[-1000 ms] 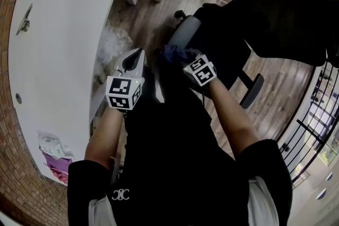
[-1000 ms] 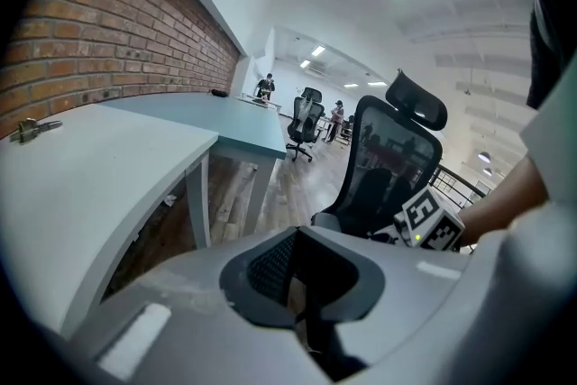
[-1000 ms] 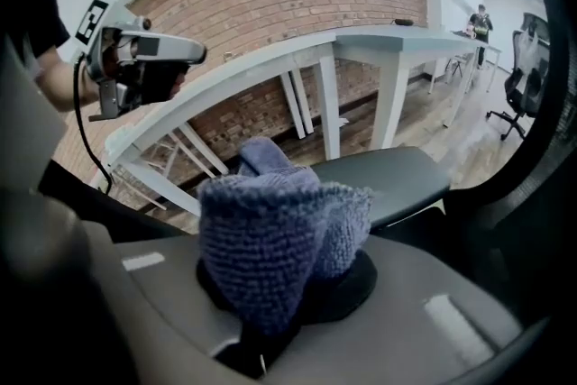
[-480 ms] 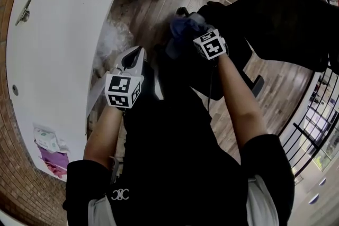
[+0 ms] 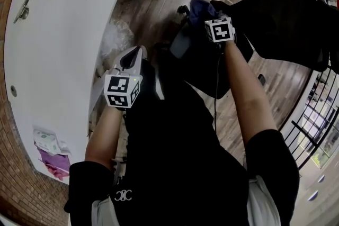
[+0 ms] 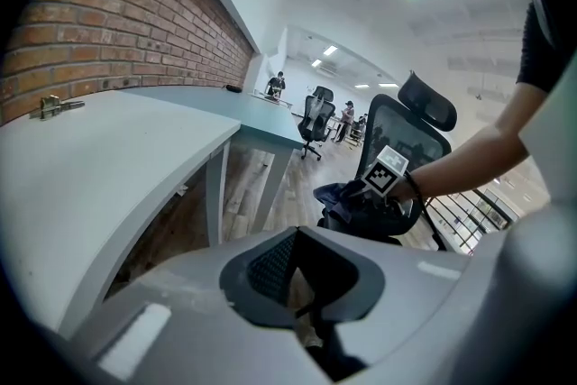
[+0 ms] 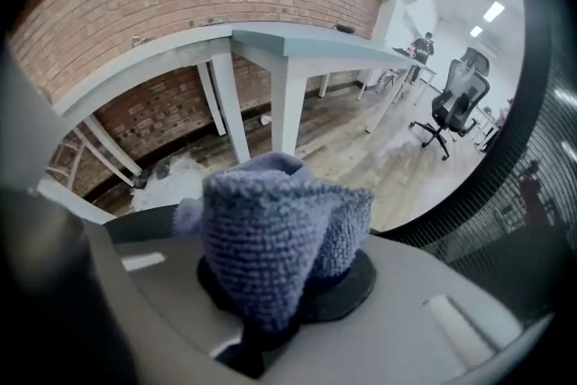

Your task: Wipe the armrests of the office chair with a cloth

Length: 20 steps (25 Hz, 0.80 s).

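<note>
Biggest thing here is the curved white desk running down the left of the head view, with a brick wall behind it and wood plank floor underneath. Next is the black mesh office chair on the right, its backrest well clear of the desk. Its grey armrest pad points out toward the desk side.

The person wears a black top, and their right arm is stretched way out to that armrest. The right gripper has its jaws squeezed on a bluish-purple knit cloth, which bunches up out of the jaws in a fat fold. From the head view the cloth sits right at the far end of the armrest pad and looks to be pressed on it, though the actual contact can't be seen.

The left gripper hangs back close to the person's body, just beside the desk edge and well apart from the chair. Its jaws are drawn together with just a sliver of floor showing through, and nothing is in them.

Small stuff: a crumpled clear plastic bag is under the desk, and a little metal clip sits on the desktop.
</note>
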Motion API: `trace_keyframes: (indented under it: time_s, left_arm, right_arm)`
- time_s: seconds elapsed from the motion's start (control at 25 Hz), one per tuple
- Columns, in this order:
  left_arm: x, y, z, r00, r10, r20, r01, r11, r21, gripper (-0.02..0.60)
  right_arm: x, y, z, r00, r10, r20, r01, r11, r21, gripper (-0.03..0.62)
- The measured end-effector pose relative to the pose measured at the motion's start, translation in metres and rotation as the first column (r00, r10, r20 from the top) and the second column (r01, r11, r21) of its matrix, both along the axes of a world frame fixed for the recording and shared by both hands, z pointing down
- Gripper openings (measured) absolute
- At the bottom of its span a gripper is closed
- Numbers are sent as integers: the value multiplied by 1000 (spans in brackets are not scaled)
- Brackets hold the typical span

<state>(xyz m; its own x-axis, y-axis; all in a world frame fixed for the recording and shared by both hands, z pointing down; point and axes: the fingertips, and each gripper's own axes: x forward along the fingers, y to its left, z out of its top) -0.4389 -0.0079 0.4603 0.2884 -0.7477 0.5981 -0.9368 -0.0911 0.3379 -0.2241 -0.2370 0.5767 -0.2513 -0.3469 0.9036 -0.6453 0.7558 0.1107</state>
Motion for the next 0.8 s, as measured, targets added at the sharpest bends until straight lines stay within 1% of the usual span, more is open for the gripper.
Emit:
trace_keyframes:
  time_s: [0.12, 0.2, 0.28, 0.44, 0.52, 0.6, 0.64, 0.68, 0.76, 0.8]
  left_arm:
    - [-5, -3, 3, 1000, 7, -8, -6, 1000, 6, 6]
    - [-8, -6, 6, 1000, 13, -13, -13, 1000, 10, 6]
    - [-11, -8, 9, 1000, 26, -13, -26, 1000, 11, 6]
    - [-16, -13, 10, 998, 65, -12, -65, 998, 24, 6]
    - [-19, -15, 11, 997, 72, -21, -71, 997, 27, 6]
    - [-23, -14, 15, 996, 80, -31, -79, 997, 23, 6]
    - [-24, -14, 17, 996, 88, -32, -87, 996, 23, 6]
    - [-26, -14, 20, 995, 98, -30, -98, 995, 22, 6]
    - [-30, -12, 25, 992, 121, -21, -121, 993, 14, 6]
    - [-33, -10, 27, 991, 132, -11, -131, 991, 8, 6]
  right_arm:
    - [-14, 26, -4, 997, -72, 18, 71, 997, 23, 54]
    - [-22, 50, -5, 991, -131, 3, 130, 990, 47, 54]
    - [-28, 78, -5, 984, -177, -6, 178, 983, 40, 54]
    - [-41, 136, -7, 962, -272, 6, 272, 962, -29, 54]
    - [-44, 158, -8, 954, -300, 20, 300, 952, -62, 54]
    - [-46, 177, -8, 947, -319, 44, 321, 939, -125, 54]
    - [-46, 184, -7, 941, -333, 59, 338, 925, -174, 54]
    - [-45, 189, -6, 934, -349, 78, 358, 904, -234, 54]
    - [-48, 192, -10, 922, -364, 131, 386, 853, -350, 54]
    - [-53, 188, -15, 919, -361, 156, 394, 832, -391, 54]
